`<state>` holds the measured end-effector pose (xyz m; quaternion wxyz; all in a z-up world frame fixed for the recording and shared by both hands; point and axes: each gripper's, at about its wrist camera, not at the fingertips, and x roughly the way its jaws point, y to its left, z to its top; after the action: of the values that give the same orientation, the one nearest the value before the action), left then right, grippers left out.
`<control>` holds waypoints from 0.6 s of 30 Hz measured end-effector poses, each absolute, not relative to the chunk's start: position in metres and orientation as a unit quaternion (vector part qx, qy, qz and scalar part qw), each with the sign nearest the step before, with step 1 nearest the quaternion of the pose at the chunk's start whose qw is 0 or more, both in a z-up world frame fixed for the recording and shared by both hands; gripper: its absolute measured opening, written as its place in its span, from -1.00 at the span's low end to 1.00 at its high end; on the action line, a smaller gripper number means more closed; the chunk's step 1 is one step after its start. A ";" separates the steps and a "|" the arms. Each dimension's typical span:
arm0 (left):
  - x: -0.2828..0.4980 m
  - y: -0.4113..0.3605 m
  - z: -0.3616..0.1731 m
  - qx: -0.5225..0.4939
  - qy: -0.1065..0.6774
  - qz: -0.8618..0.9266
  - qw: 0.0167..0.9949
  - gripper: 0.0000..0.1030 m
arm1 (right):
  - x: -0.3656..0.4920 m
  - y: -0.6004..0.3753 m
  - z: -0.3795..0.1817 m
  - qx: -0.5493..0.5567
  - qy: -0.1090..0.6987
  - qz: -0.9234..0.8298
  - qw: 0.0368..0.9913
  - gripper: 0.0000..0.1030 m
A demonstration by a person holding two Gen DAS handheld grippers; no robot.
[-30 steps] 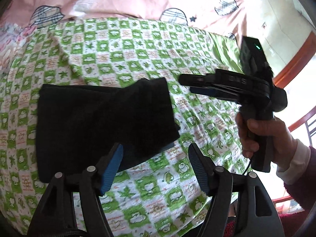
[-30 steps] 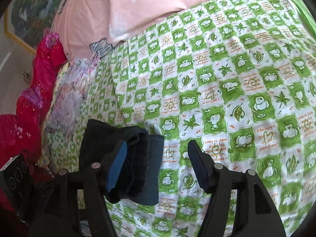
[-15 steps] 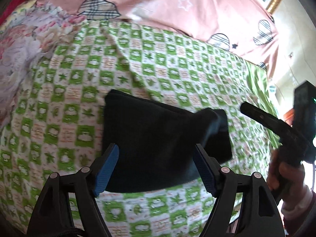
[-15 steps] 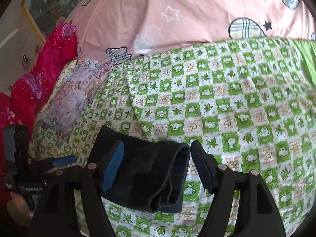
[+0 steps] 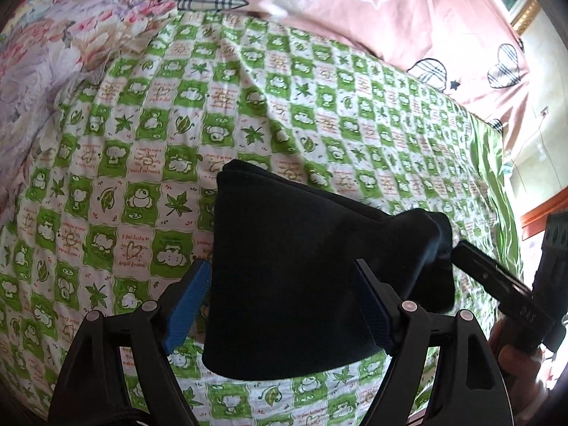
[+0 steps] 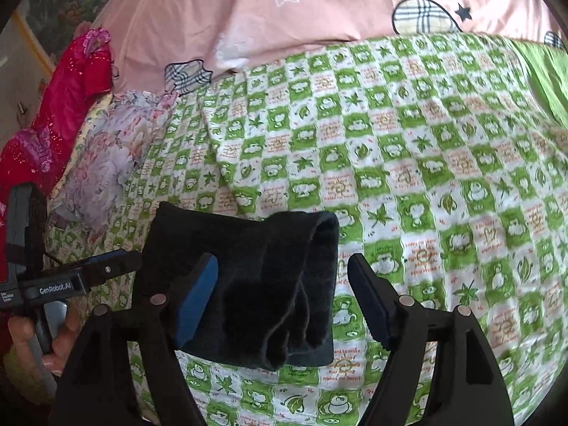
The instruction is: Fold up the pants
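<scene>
The black pants (image 5: 301,266) lie folded into a thick bundle on the green checked bedsheet (image 5: 142,149). My left gripper (image 5: 280,305) is open, its blue pads either side of the bundle's near left part, above it. My right gripper (image 6: 284,294) is open over the bundle's right end (image 6: 284,284), where the folded layers stack up. The right gripper also shows in the left wrist view (image 5: 497,280), at the bundle's right edge. The left gripper shows in the right wrist view (image 6: 88,273), at the bundle's left side.
A pink quilt (image 5: 355,17) with hearts and stars lies across the back of the bed. A floral blanket (image 5: 46,60) sits at the left. A red garment (image 6: 60,106) lies beyond it. The bed's right edge (image 5: 497,184) drops toward a wall.
Both grippers have swung round toward the pants; the bundle now sits between each gripper's fingers in view. The pants have stayed folded in place.
</scene>
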<state>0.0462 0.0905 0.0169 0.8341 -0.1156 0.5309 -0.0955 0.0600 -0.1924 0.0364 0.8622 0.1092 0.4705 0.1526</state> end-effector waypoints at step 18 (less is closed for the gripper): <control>0.081 0.104 -0.024 -0.128 0.560 -0.053 0.817 0.47 | 0.063 -0.208 -0.011 0.105 0.508 0.125 0.846 0.48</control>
<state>0.0810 0.1036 -0.0240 0.8168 -0.1284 0.5599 -0.0534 0.0626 -0.2079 -0.0106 0.8457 0.1052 0.5082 0.1246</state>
